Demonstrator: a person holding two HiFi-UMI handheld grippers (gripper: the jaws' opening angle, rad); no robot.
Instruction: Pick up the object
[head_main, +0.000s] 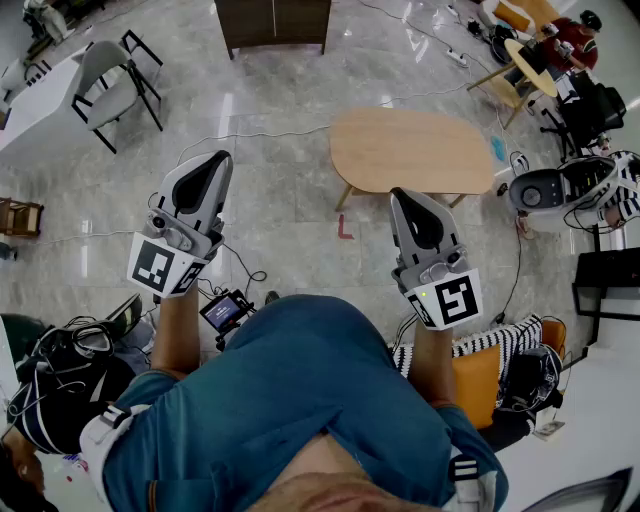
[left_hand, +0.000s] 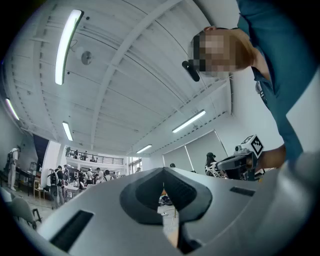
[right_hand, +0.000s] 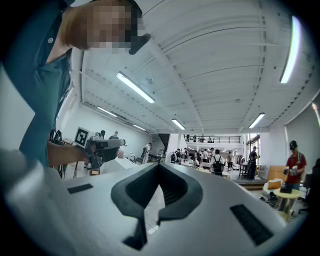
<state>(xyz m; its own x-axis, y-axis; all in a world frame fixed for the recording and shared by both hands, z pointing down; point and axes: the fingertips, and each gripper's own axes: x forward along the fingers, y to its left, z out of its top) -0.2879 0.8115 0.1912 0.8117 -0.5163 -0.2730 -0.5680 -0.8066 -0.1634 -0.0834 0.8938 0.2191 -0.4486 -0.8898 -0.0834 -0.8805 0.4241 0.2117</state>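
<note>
Your left gripper (head_main: 212, 160) is up in front of you and tipped slightly upward, its fingers clenched together on nothing. Your right gripper (head_main: 402, 198) sits level beside it, fingers clenched as well, nothing between them. Both hang over the floor (head_main: 280, 170), short of the oval wooden worktop (head_main: 400, 150) ahead. A small blue object (head_main: 497, 148) lies near the worktop's right end, apart from both grippers and nearer your right one.
</note>
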